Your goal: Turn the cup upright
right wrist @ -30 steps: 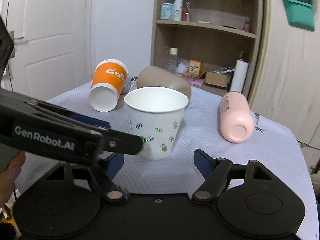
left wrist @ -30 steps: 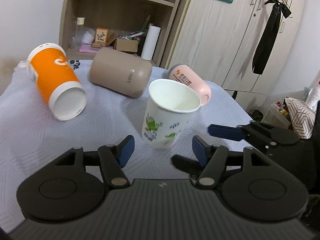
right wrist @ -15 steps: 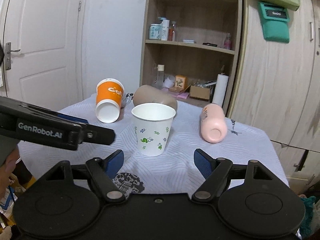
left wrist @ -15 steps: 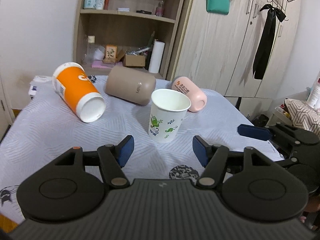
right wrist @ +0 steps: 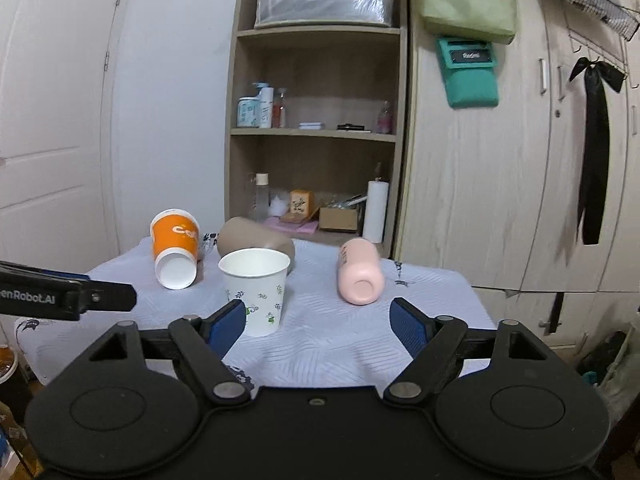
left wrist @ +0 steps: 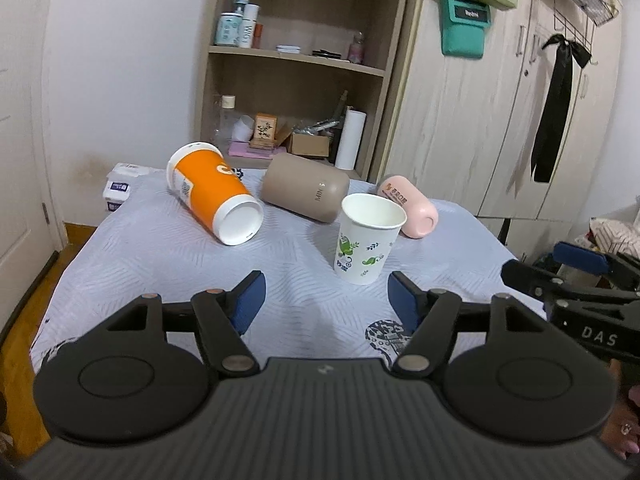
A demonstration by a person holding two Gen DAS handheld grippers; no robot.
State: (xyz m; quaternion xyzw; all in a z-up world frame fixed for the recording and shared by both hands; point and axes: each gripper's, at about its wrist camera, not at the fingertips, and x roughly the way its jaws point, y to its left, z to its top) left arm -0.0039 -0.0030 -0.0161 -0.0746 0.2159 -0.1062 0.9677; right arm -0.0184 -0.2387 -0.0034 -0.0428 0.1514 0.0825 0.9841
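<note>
Standing upright on the grey-white patterned tablecloth (left wrist: 160,264), mouth up and base flat, the white paper cup with green leaf print (left wrist: 366,240) is found apart from every other item, which suggests the flip has been carried out on it and it has been let go. No tilt is seen in either view.

Going left to right across the table, an orange paper cup with white rim (left wrist: 214,198) is noted lying on its side, mouth turned toward the cameras. Beside it a taupe cylindrical tumbler (left wrist: 306,188) lies on its side, just behind the white cup. A pink cylindrical bottle (left wrist: 408,206) lies on its side further right. These three are judged not yet righted, if the task extends to them.

The left gripper (left wrist: 326,300) is held back from the table edge, jaws spread wide, nothing between them. The right gripper (right wrist: 320,322) is likewise wide apart and empty, with the white cup seen just past its left fingertip but not touched. Both are judged clear of the cup so that it is not knocked over.
</note>
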